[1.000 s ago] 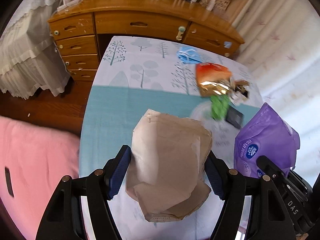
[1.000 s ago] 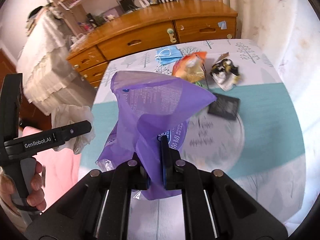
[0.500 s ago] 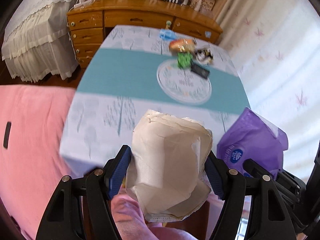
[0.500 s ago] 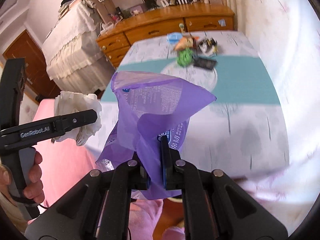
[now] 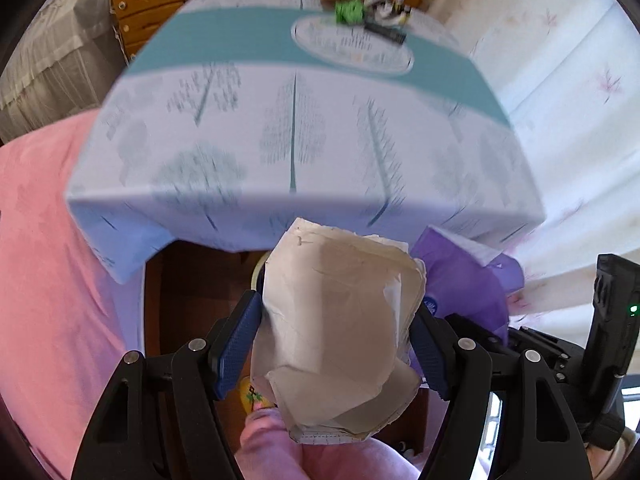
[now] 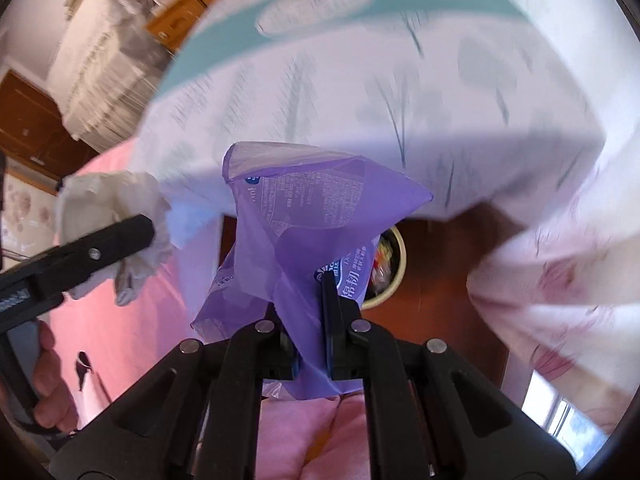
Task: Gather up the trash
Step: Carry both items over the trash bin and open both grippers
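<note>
Right now your left gripper (image 5: 335, 344) is clamped across a crumpled wad of paper (image 5: 340, 336), and your right gripper (image 6: 308, 316) is pinched tight on a purple plastic wrapper (image 6: 304, 232). Both hang just off the near edge of the table (image 5: 304, 140), with a waste bin (image 6: 394, 268) on the floor below. Each piece looks light, soft and crushable. The film is probably slippery, so pinch a bunched fold; grip the paper across its bulk. More litter (image 5: 352, 10) lies at the table's far end.
</note>
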### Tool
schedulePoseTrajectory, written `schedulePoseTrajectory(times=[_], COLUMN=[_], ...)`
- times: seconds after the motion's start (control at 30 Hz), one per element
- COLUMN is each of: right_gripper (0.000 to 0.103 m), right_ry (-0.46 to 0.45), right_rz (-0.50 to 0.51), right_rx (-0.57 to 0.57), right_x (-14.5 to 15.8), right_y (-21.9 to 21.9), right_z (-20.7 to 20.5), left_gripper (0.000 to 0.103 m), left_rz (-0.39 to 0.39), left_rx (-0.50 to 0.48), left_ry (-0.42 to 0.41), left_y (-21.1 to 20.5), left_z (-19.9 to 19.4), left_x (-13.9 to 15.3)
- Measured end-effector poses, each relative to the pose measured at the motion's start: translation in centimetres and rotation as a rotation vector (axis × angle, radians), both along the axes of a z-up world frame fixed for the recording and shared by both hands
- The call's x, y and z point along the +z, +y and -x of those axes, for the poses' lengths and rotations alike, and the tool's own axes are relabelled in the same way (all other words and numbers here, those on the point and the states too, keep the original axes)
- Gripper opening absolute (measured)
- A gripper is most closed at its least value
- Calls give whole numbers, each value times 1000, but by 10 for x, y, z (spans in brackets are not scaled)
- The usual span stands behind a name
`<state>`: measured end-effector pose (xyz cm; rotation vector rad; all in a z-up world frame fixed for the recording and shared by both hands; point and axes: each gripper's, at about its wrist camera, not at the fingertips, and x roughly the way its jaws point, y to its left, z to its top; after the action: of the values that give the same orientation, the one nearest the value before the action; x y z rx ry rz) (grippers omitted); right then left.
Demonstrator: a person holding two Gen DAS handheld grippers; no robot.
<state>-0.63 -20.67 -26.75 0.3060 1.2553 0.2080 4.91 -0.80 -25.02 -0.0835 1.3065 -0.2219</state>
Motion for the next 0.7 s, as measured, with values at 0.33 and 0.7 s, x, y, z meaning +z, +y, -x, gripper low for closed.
schedulePoseTrajectory(times=[0.33,0.7], right_gripper=[6,7], right_ry=[77,89], right_rz=[85,94], right_rx=[-61,-58], right_x=[-183,-330], right_y=[15,19], right_z=[0,-23], left_gripper=[73,93], left_rz=[0,-16], left_rx=[-4,-13], left_ry=[77,81], left_y=[4,5], left_z=[-5,-13], left_x=[-212,-353])
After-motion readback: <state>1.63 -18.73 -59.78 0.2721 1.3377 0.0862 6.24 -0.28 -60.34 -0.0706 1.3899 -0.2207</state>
